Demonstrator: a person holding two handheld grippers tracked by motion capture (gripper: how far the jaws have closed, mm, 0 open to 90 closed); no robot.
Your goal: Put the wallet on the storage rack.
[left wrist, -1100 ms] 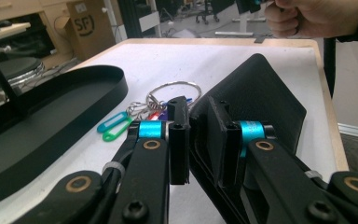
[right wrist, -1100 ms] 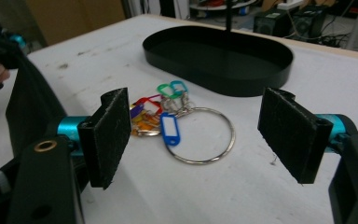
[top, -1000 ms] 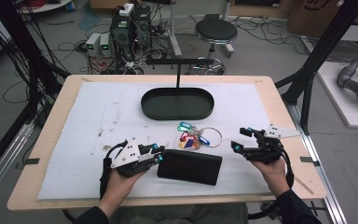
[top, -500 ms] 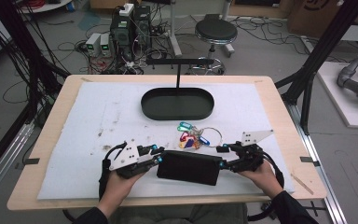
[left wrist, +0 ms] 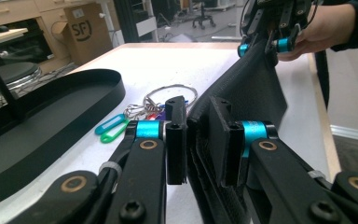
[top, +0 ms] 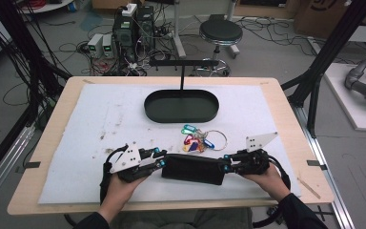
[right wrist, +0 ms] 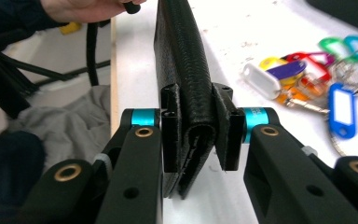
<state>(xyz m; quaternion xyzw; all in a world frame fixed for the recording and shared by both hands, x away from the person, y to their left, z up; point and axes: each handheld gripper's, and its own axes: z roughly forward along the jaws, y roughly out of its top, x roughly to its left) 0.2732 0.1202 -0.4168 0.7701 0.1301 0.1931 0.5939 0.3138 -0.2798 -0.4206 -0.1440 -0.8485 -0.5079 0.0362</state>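
Note:
A black leather pouch [top: 193,168] lies lengthwise near the table's front edge, between my two grippers. My left gripper [top: 161,160] is shut on its left end; in the left gripper view the pads [left wrist: 175,140] pinch the pouch [left wrist: 251,84]. My right gripper [top: 225,162] holds the right end. Its jaws have just been closing, and in the right gripper view the gripper [right wrist: 193,135] presses both pads on the pouch [right wrist: 179,60]. A bunch of keys with coloured tags [top: 198,140] lies just behind the pouch.
A black oval tray [top: 181,119] sits behind the keys at mid-table, with a black T-shaped stand [top: 181,62] rising at its back. A white mat [top: 100,124] covers the wooden table. The front edge is close behind both hands.
My right gripper has moved left and down to the pouch's right end and its jaws have closed on it. The left gripper and the pouch have stayed put.

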